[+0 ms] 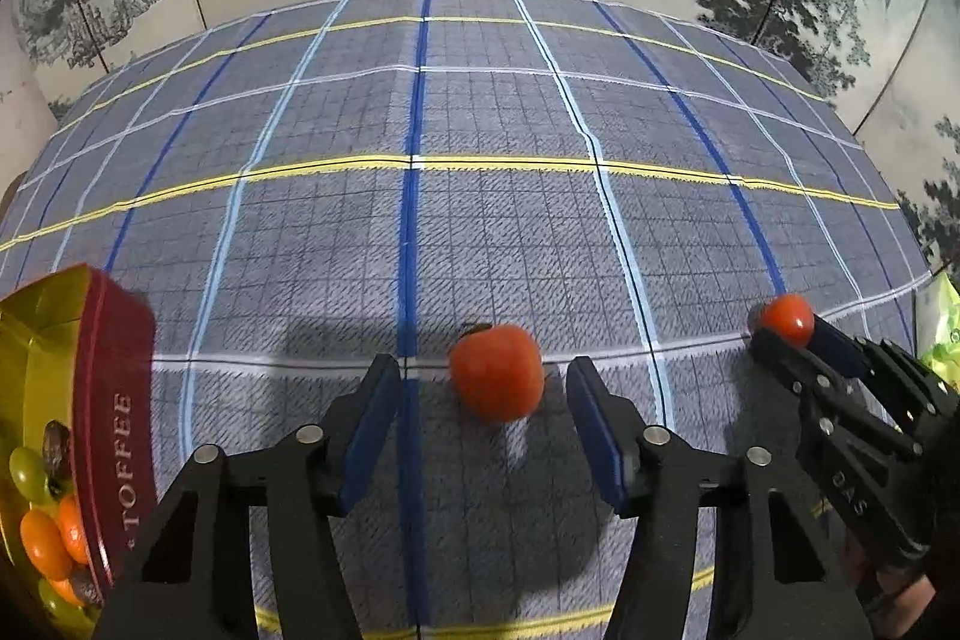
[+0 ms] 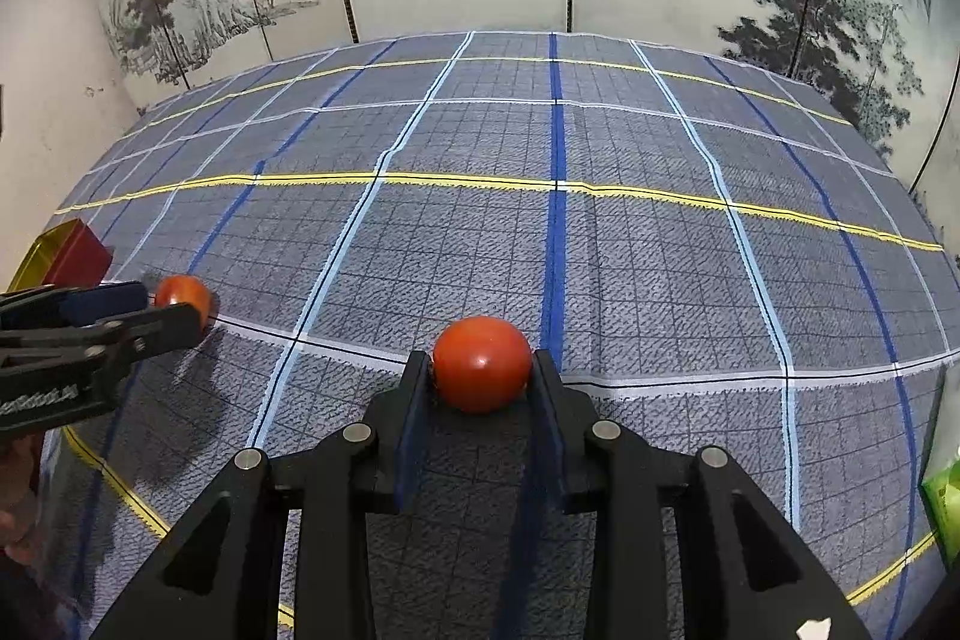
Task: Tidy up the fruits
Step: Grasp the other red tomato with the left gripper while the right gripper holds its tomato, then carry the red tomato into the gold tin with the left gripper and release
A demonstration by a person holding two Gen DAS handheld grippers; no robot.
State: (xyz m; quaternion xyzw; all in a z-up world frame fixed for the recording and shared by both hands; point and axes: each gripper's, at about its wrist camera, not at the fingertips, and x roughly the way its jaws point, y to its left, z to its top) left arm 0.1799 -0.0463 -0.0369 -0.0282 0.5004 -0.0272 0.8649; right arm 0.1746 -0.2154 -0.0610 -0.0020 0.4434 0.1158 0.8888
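Meanwhile, right tongs [image 2: 482, 370]: pinching 1 red tomato [image 2: 482, 363]
Left tongs [image 1: 483, 403]: spread around orange fruit [image 1: 497, 371] on bench [image 1: 420, 220]
Toffee tin [image 1: 114, 400]: holds fruits

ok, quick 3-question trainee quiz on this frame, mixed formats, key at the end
1. True or false: the right gripper is closed on a tomato.
2. Multiple choice: the left gripper is A) clamped on the other tomato, B) open with that tomato between its fingers, C) inside the tin.
3. Fill in: the tin, at the left gripper's left, already holds green grapes and small ______ fruits.

Key: 1 true; 2 B; 3 orange
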